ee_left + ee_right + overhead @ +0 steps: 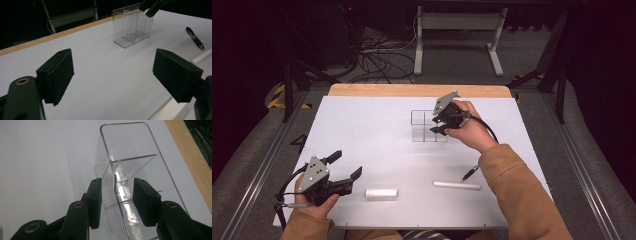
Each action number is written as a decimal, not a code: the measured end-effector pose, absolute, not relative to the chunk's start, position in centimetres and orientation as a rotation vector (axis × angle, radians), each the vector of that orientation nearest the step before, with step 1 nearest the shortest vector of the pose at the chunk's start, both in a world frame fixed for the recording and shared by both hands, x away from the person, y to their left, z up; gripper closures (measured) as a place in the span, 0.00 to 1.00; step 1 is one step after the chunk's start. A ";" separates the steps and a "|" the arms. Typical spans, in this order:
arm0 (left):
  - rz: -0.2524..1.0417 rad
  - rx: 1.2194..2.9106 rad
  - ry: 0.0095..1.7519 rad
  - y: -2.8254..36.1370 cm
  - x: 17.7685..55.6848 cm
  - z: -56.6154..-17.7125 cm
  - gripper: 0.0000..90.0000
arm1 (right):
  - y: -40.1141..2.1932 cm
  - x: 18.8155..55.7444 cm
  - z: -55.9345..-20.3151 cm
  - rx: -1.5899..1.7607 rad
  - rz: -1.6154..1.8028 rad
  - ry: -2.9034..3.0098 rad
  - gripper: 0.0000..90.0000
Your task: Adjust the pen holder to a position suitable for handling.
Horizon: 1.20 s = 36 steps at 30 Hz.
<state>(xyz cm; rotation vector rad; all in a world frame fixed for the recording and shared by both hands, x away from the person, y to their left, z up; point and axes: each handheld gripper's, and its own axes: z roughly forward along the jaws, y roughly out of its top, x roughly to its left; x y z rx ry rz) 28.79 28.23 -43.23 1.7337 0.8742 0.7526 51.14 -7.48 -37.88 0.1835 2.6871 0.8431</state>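
Observation:
A clear plastic organizer (424, 126) with several compartments stands at the middle back of the white table (362, 125). My right gripper (436, 125) is at its right side. In the right gripper view the right gripper (117, 195) is open and straddles one upright wall of the organizer (130, 150), with a small gap between each pad and the plastic. My left gripper (346, 165) rests near the front left corner, wide open and holding nothing. The left gripper (116, 75) looks across the table at the organizer (132, 27).
A black pen (470, 173) lies front right, with a long white stick (457, 185) just in front of it. A short white cylinder (381, 193) lies near the front edge, right of my left gripper. The pen (195, 37) also shows in the left gripper view.

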 end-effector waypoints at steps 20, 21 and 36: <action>0.752 1.730 0.877 28.4 28.8 -43.3 0.20 | -5.3 52.6 -40.1 0.095 0.718 2.784 0.88; 0.752 1.730 0.877 28.4 28.8 -43.3 0.20 | -5.3 52.6 -40.1 0.095 0.718 2.784 0.88; 0.751 1.731 0.879 28.5 28.8 -43.3 0.20 | -5.2 50.5 -37.9 -0.005 0.824 2.814 0.99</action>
